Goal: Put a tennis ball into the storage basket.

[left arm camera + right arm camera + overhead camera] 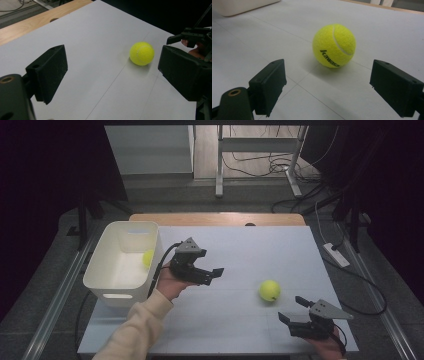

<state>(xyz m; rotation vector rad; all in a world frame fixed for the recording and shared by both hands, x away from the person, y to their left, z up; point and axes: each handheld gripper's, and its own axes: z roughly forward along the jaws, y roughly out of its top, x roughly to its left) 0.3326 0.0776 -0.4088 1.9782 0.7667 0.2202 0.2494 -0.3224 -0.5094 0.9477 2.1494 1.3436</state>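
Here, your right hand-held gripper (296, 309) sits low at the near right of the white worktop (240, 250), its 2 jaws spread wide and empty. Just beyond them a yellow tennis ball (270, 290) rests on the worktop; in the right gripper view that ball (334, 45) lies ahead of the gap between the jaws, not touching either, and shows black "Kawasaki" lettering. Your left hand-held gripper (212, 273) hangs above the middle-left of the worktop, jaws also wide apart with nothing held, pointing toward the ball (141, 53). To your left a white bin (107, 270) stands at the worktop's edge, with a 2nd yellow ball (148, 258) inside against its right wall.
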